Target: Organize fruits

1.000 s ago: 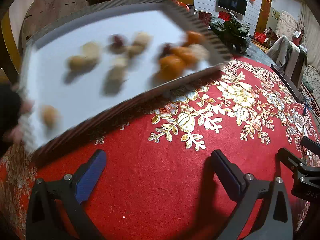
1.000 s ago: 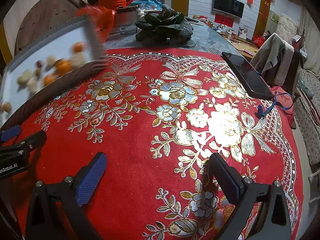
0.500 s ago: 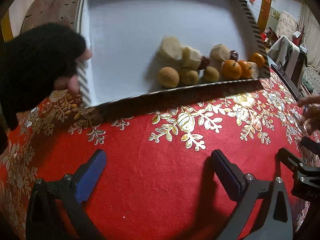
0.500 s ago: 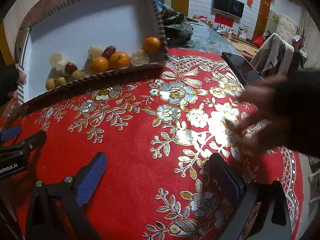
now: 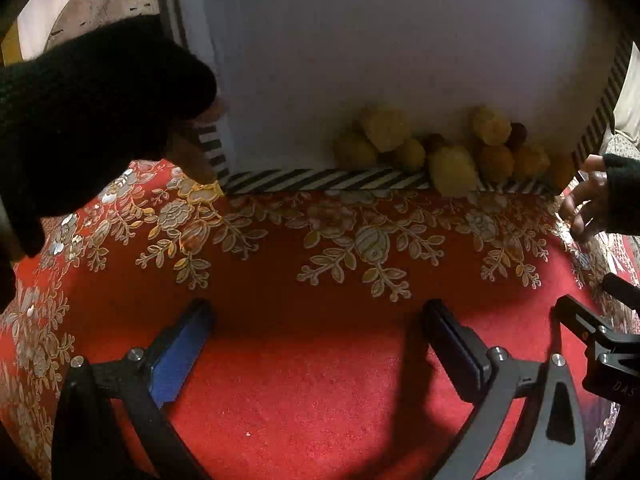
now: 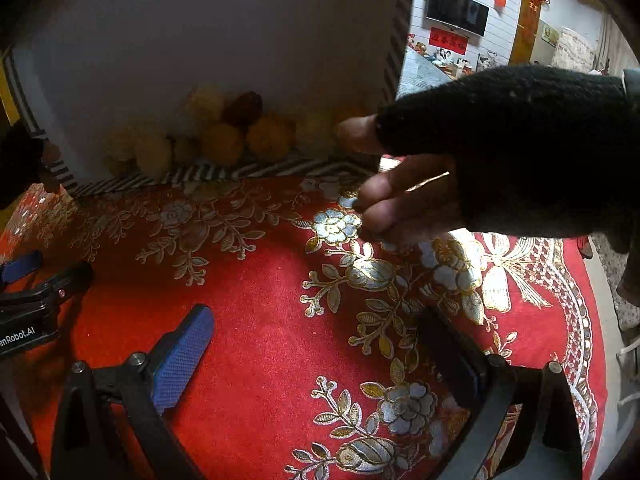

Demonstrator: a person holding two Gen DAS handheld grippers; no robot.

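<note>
On the red cloth: everything below is placed against the striped tray.
Gloved hand [image 5: 92, 120]: at the tray's left wall, fingers on its rim.
Left gripper [image 5: 320, 344]: resting on the cloth [image 5: 320, 400] in front of the tray, jaws spread wide, nothing between them.
Tray [image 5: 320, 182]: tipped steeply up, its lower striped rim on the cloth.
Fruits [image 5: 452, 152]: heaped blurrily along that lower rim, toward the tray's right corner.
Second gloved hand [image 6: 460, 168]: at the tray's right corner, fingers just above the cloth.
Right gripper [image 6: 316, 340]: right of the left one, jaws apart, empty.

Tray [image 5: 400, 40] top cut off; piled fruits [image 5: 452, 152] blurred, kinds unclear.
</note>
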